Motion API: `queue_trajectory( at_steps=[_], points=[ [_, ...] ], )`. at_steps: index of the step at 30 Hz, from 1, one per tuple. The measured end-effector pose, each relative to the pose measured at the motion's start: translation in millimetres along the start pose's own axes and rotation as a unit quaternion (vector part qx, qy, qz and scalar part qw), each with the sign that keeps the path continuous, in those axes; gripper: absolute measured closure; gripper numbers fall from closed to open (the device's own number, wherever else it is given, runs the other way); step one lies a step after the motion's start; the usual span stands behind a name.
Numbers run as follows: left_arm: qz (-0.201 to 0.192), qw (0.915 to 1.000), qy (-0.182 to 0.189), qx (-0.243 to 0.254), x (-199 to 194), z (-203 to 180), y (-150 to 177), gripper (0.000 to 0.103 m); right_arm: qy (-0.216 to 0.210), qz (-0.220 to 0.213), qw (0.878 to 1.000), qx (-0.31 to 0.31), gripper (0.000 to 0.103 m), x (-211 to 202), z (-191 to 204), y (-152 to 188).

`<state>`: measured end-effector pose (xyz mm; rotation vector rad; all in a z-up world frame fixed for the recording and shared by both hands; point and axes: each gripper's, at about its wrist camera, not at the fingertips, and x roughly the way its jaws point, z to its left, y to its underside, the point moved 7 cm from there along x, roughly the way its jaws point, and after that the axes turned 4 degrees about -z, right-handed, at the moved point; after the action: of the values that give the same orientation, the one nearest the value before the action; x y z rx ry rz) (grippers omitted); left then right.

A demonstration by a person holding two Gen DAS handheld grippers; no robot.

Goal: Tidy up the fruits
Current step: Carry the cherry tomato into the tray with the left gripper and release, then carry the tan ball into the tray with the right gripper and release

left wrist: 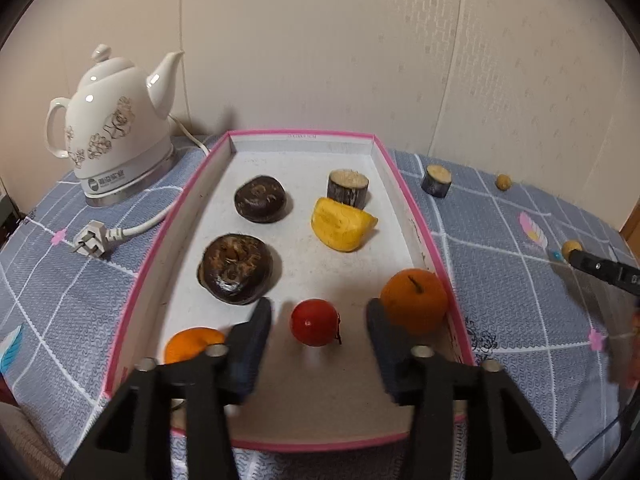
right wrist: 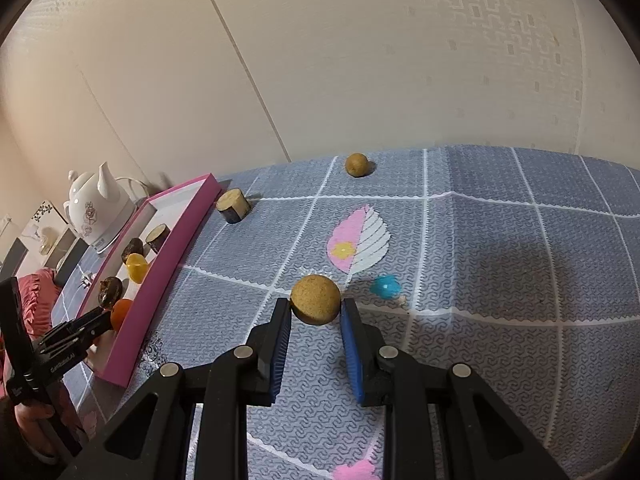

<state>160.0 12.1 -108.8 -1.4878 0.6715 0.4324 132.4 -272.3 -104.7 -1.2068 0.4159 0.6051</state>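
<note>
— Fruit first: where does it lie against your claws?

— My left gripper [left wrist: 318,318] hangs over the near end of the pink-rimmed tray [left wrist: 300,134], jaws spread wide. A small red fruit [left wrist: 315,322] sits on the tray floor between the two fingertips, touching neither. An orange fruit with a stem [left wrist: 414,301] lies just beside my right-hand finger, against the tray's right wall; another orange fruit [left wrist: 195,343] peeks out behind the left finger.

— And deeper in the tray?

— Two dark brown round fruits [left wrist: 237,269] [left wrist: 260,199] on the left side, a yellow wedge [left wrist: 343,224] on the right, and a dark-barked cane piece [left wrist: 347,187] just behind the wedge.

— Your other claw?

— My right gripper [right wrist: 315,312] is low over the blue checked cloth [right wrist: 500,240], well apart from the tray. A tan round fruit [right wrist: 315,299] sits at the fingertips, between the blue pads [right wrist: 351,344]; the jaws are narrowed about it, but I cannot tell whether they press it.

— What still lies outside the tray?

— A second cane piece [right wrist: 233,205] just beside the tray's outer wall, and a smaller tan ball [right wrist: 356,165] farther back. A white ceramic kettle [left wrist: 116,120] stands left of the tray.
</note>
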Motion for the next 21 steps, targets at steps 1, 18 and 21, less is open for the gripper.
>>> queue_trajectory(
  at_steps=[1,18,21],
  points=[
    [-0.007,1.0000,-0.001,-0.004,-3.1,2.3,-1.6,0.042,-0.002,-0.001,1.000,-0.002,0.078,-0.1,1.6,0.2],
    [-0.064,0.9969,-0.032,-0.032,-34.6,63.1,-23.5,0.002,-0.076,-0.004,0.996,-0.052,0.078,-2.1,73.0,14.0],
    [-0.065,0.9967,-0.028,-0.041,-35.0,63.3,-19.8,0.002,-0.094,-0.004,0.994,-0.060,0.078,-0.5,94.9,16.9]
  ],
)
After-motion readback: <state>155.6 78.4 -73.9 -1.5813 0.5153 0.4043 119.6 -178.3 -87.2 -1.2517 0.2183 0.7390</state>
